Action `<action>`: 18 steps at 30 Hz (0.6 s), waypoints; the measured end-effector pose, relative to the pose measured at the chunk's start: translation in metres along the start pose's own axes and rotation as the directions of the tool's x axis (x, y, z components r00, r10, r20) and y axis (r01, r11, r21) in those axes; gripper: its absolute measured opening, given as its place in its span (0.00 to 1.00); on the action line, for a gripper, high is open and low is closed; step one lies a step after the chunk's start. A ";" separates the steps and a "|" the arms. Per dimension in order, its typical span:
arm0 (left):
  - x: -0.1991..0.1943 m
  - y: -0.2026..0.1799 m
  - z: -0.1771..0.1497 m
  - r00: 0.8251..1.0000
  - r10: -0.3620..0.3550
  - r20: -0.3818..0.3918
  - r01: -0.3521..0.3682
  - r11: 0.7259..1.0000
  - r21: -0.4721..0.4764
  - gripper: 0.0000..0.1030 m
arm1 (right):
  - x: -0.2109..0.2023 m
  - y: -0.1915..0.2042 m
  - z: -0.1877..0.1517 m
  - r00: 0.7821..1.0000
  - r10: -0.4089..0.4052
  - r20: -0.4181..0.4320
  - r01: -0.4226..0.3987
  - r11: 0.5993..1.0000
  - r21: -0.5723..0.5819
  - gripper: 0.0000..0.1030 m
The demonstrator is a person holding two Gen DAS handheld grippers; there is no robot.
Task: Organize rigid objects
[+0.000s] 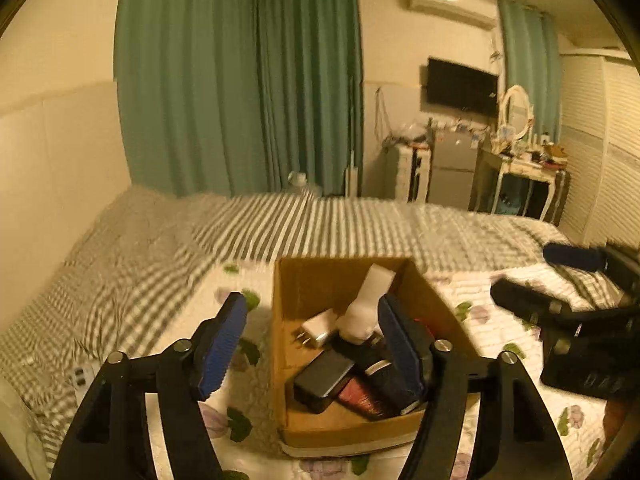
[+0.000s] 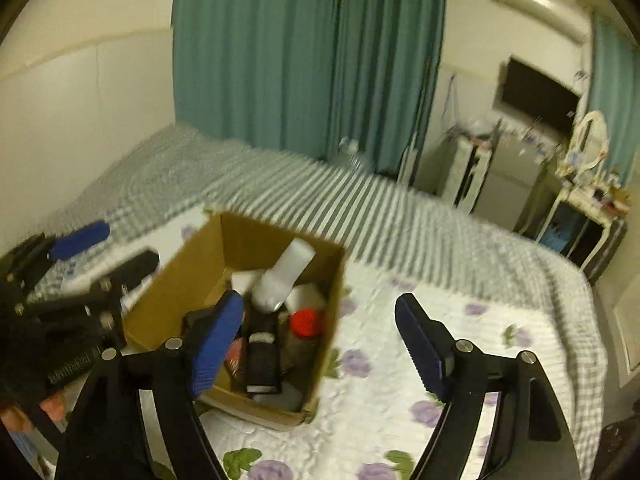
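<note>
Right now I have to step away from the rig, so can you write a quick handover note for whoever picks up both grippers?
Left gripper: open, empty, hovering over the near left side of the cardboard box.
Right gripper: open, empty, hovering over the box's near right side.
The box sits on the floral quilt on the bed.
In the box: white bottle leaning upright, white charger plug, dark flat case, red-capped bottle, other dark items too blurred to name.
Done: these items are boxed.
Left: no loose items visible on the quilt; check outside the views.
</note>
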State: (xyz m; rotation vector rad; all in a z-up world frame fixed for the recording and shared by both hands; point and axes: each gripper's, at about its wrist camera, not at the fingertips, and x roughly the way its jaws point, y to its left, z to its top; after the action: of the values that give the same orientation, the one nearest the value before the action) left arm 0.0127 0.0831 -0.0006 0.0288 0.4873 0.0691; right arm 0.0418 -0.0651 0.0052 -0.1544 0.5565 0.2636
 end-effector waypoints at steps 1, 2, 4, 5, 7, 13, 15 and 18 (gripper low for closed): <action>-0.009 -0.005 0.003 1.000 -0.008 0.017 0.008 1.000 0.011 0.70 | -0.010 -0.003 0.003 1.000 -0.008 0.023 0.008 1.000 0.004 0.80; -0.015 -0.008 0.006 1.000 -0.014 0.026 0.014 1.000 0.014 0.72 | -0.022 -0.006 0.005 0.999 -0.013 0.047 0.013 1.000 0.009 0.81; -0.029 -0.013 0.013 0.998 0.014 0.059 -0.015 1.000 0.024 0.73 | -0.049 -0.013 0.006 0.994 -0.029 0.108 0.026 0.999 0.029 0.89; -0.037 -0.016 0.017 0.996 0.029 0.085 -0.031 0.999 0.023 0.75 | -0.056 -0.014 0.007 0.992 -0.036 0.122 0.032 0.999 0.034 0.91; -0.050 -0.019 0.023 0.993 0.023 0.116 -0.024 1.000 0.006 0.77 | -0.072 -0.018 0.006 0.986 -0.057 0.156 0.050 0.998 0.045 0.93; -0.053 -0.023 0.011 0.995 0.011 0.103 -0.009 1.000 -0.017 0.79 | -0.087 -0.031 -0.009 0.979 -0.108 0.175 0.094 0.992 0.086 1.00; -0.047 -0.026 0.000 0.997 0.021 0.077 -0.020 1.000 -0.007 0.79 | -0.080 -0.036 -0.018 0.982 -0.112 0.153 0.095 0.989 0.114 1.00; -0.043 -0.033 -0.019 0.998 0.011 0.066 -0.013 0.999 0.032 0.79 | -0.074 -0.039 -0.033 0.982 -0.107 0.157 0.087 0.987 0.133 1.00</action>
State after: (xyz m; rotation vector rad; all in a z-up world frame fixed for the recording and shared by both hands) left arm -0.0320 0.0477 0.0013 0.0655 0.4222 0.0715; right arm -0.0241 -0.1249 0.0206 -0.0367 0.3998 0.1438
